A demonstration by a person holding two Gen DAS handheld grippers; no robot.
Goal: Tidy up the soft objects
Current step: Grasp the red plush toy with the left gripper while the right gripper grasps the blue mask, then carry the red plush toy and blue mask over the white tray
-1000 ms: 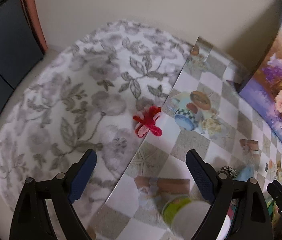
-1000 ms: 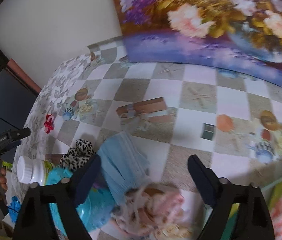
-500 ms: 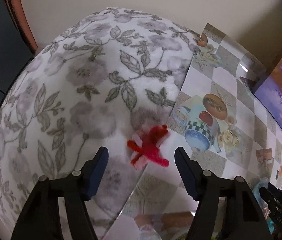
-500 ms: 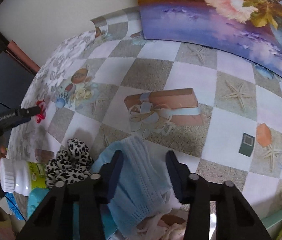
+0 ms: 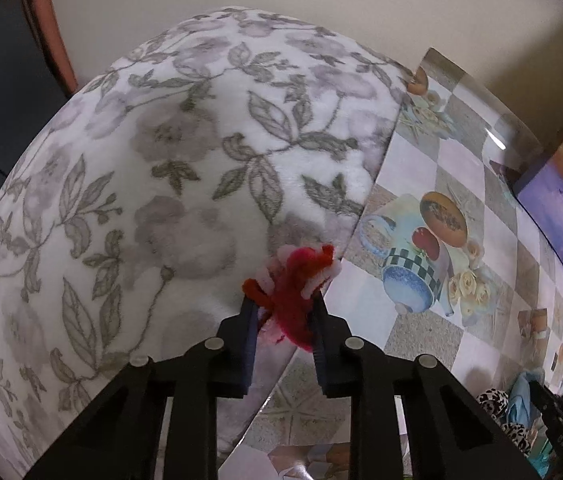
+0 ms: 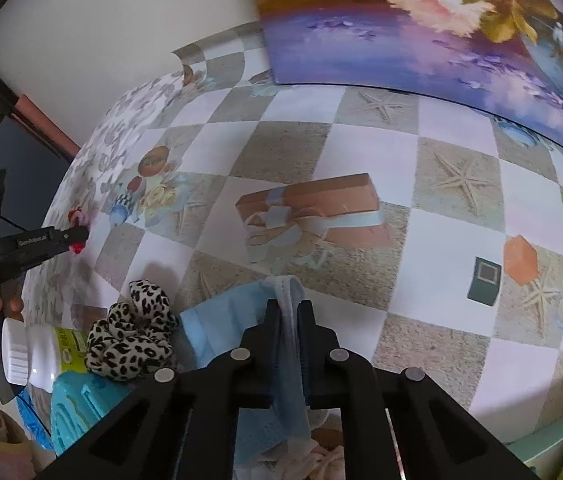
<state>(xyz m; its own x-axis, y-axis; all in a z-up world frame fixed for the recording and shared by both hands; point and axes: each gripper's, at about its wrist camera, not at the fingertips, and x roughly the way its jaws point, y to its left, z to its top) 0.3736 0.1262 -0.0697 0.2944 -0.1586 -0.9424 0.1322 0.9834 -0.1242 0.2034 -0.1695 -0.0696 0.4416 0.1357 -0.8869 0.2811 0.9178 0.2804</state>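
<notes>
Step in hand: double pick, both grasps just made, nothing lifted yet.

Left gripper (image 5: 283, 312): jaws have just been closing and are now pinched on the red and pink pipe-cleaner toy (image 5: 295, 280). The toy is caught low between the pads, most of it sticking out past the tips. It sits right on the seam where the flowered fleece blanket (image 5: 161, 184) meets the checkered cloth (image 5: 433, 168) on the counter, toward the counter's left side.

Right gripper (image 6: 289, 312): jaws have just been closing and are now pressed together on a fold of the blue face mask (image 6: 217, 324). The mask lies at the near edge of the counter, beside the leopard-print scrunchie (image 6: 129, 336); a white bottle (image 6: 31, 354) and a teal plastic piece (image 6: 77, 408) are further left along that edge. Only a thin ridge of fabric is gripped; the rest is still spread on the cloth.

Next move, as judged: both items are to be raised straight up until clear, then carried to wherever soft things are collected; no bin is identifiable in either view. The mask grip looks shallow, so slip is possible on lift. The toy's fuzzy stems may snag the fleece pile, so a slow vertical pull is called for. The scrunchie is left for a later pick.
</notes>
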